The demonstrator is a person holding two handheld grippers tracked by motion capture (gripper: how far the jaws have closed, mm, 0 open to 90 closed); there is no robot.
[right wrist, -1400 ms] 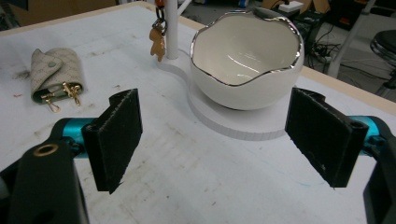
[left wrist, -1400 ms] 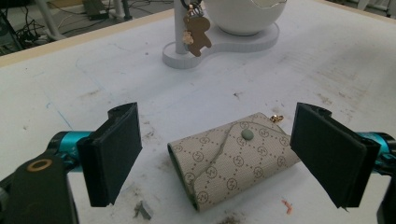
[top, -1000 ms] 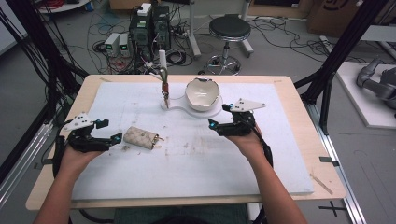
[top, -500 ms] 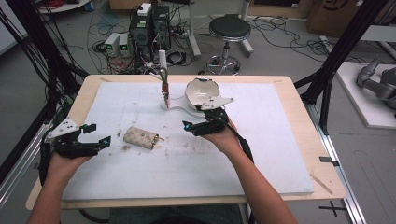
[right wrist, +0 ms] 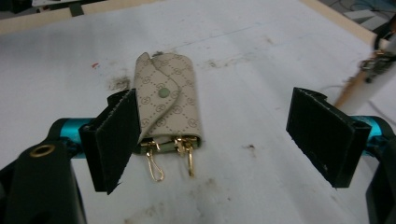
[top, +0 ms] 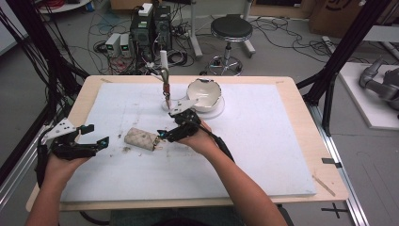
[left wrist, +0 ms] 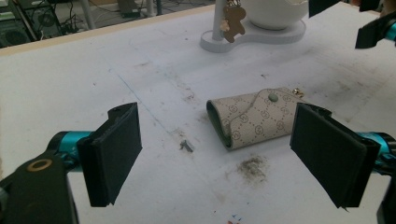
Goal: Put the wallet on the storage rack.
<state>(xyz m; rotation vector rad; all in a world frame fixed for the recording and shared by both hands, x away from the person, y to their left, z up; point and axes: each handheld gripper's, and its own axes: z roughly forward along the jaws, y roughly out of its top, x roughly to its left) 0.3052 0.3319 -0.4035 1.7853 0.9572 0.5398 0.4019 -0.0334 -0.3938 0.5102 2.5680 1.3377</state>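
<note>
A beige patterned key pouch (top: pixel 141 139) with a green snap lies flat on the white mat, left of centre. Gold clips (right wrist: pixel 175 154) stick out of its end nearest my right gripper. My right gripper (top: pixel 163 134) is open just right of the pouch; in the right gripper view the pouch (right wrist: pixel 170 105) lies just ahead of the open jaws (right wrist: pixel 219 135), close to the left pad, nothing held. My left gripper (top: pixel 98 134) is open and empty, a short way left of the pouch. In the left gripper view the pouch (left wrist: pixel 252 116) lies beyond the open jaws (left wrist: pixel 229 158).
A white stand (top: pixel 165 89) with a hanging gingerbread charm (left wrist: pixel 232 21) and a white bowl (top: pixel 204 94) on its base sit at the back centre. Dirt smudges (left wrist: pixel 252 165) mark the mat (top: pixel 263 141). The wooden table edge (top: pixel 301 113) runs along the right.
My right gripper has moved left and toward the person, from beside the bowl to the pouch's clip end. My left gripper drifted slightly left. The pouch has not moved.
</note>
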